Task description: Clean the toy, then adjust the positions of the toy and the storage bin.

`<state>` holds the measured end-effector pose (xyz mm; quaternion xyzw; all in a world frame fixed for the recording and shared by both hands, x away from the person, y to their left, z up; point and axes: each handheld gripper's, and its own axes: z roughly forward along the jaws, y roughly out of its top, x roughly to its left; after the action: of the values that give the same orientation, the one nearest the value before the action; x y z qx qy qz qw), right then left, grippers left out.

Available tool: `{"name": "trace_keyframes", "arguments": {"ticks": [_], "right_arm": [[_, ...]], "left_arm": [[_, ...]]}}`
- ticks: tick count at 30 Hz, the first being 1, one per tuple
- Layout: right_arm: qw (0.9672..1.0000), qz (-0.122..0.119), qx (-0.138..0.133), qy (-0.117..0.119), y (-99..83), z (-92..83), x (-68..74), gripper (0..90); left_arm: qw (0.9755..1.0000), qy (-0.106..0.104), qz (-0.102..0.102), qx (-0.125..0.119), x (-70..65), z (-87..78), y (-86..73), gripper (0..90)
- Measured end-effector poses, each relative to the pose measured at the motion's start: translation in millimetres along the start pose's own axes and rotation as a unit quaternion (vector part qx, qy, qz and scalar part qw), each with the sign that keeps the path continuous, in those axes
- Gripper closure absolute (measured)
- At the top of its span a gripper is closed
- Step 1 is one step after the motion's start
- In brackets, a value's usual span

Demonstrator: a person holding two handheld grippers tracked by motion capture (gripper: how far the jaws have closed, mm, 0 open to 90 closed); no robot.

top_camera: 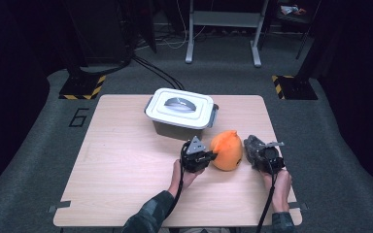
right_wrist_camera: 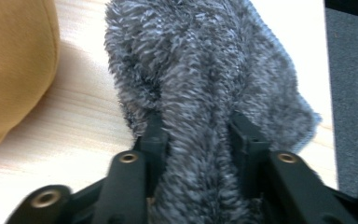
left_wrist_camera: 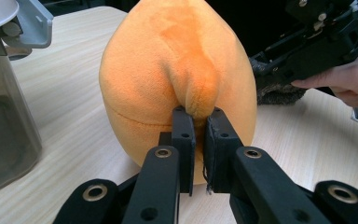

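An orange plush toy [top_camera: 227, 150] stands on the wooden table [top_camera: 126, 160], right of centre. My left gripper [top_camera: 211, 156] meets it from the left, shut on a pinched fold of the orange plush toy [left_wrist_camera: 177, 70]; the jaws [left_wrist_camera: 199, 116] are nearly together. Just right of the toy lies a grey fuzzy cloth [top_camera: 252, 144]. My right gripper [top_camera: 256, 149] points at it from the near side. In the right gripper view the grey fuzzy cloth [right_wrist_camera: 205, 70] fills the gap of my right gripper [right_wrist_camera: 198, 135], squeezed narrow between both pads, and rests low on the table.
A grey box with a white clip-on lid [top_camera: 179, 109] stands behind the toy at the table's back centre, and its wall [left_wrist_camera: 4, 116] is close on the left in the left gripper view. The table's right edge [top_camera: 281, 160] runs just beyond the cloth. Bare wood spreads to the left.
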<state>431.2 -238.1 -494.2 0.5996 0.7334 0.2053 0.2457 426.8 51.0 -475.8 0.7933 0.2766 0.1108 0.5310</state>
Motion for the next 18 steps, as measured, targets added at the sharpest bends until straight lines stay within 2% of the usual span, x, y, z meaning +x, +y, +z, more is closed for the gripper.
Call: {"name": "trace_keyframes", "arguments": {"ticks": [4,8,12,14,18], "right_arm": [[0.9998,0.009,-0.012,0.01,-0.2,-1.9,-4.7,38.7],[0.9994,0.002,-0.03,0.017,-0.9,-16.6,-1.8,20.2],[0.9984,-0.003,-0.048,0.028,0.0,-29.5,2.3,14.8],[0.997,-0.007,-0.061,0.047,-1.2,-35.7,3.8,14.3],[0.9949,-0.018,-0.067,0.073,-6.2,-44.6,11.6,13.0]], "left_arm": [[1.0,0.003,0.001,-0.004,-0.8,-0.1,-0.5,84.0],[1.0,0.005,0.003,-0.003,-1.0,0.0,-0.5,84.0],[1.0,0.005,-0.001,-0.003,-0.1,-1.6,-0.4,84.2],[0.9999,0.006,-0.004,-0.009,0.8,-3.6,0.9,84.3],[0.9998,0.01,-0.002,-0.016,-0.3,-8.4,5.2,84.5]]}}
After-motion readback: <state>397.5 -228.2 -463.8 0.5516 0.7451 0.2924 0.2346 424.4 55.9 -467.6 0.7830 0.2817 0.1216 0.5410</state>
